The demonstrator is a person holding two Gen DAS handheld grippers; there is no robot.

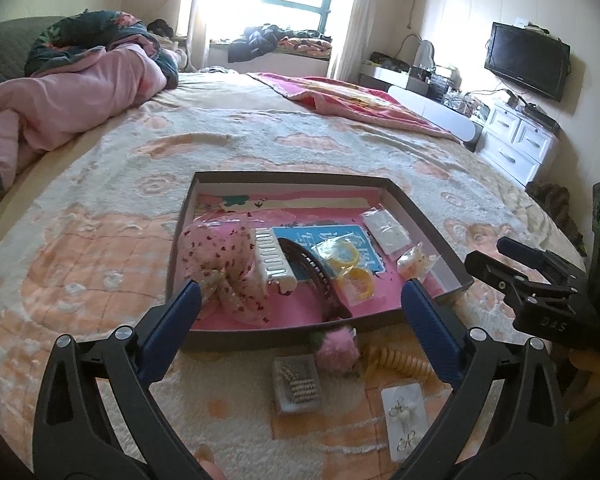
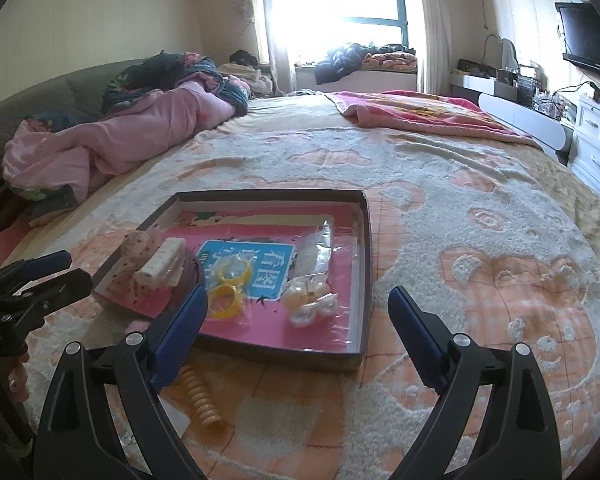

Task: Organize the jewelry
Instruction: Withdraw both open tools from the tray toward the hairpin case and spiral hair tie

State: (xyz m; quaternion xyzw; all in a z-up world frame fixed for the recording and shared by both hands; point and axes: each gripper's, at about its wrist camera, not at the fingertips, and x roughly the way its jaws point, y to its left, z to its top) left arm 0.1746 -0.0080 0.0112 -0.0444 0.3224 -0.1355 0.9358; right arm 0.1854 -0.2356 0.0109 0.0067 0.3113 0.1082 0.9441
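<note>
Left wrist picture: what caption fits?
Open left hand-held gripper above a shallow box of hair clips, with a pink pompom outside on the bed.

A shallow brown box [image 1: 420, 216] lies open on the bed, holding a white claw clip [image 1: 274, 258], yellow rings in plastic [image 1: 350, 268] and a pink dotted bow [image 1: 224, 260]; a pink pompom [image 1: 336, 352], coiled yellow tie [image 1: 400, 362] and earring card [image 1: 404, 416] lie before it
</note>
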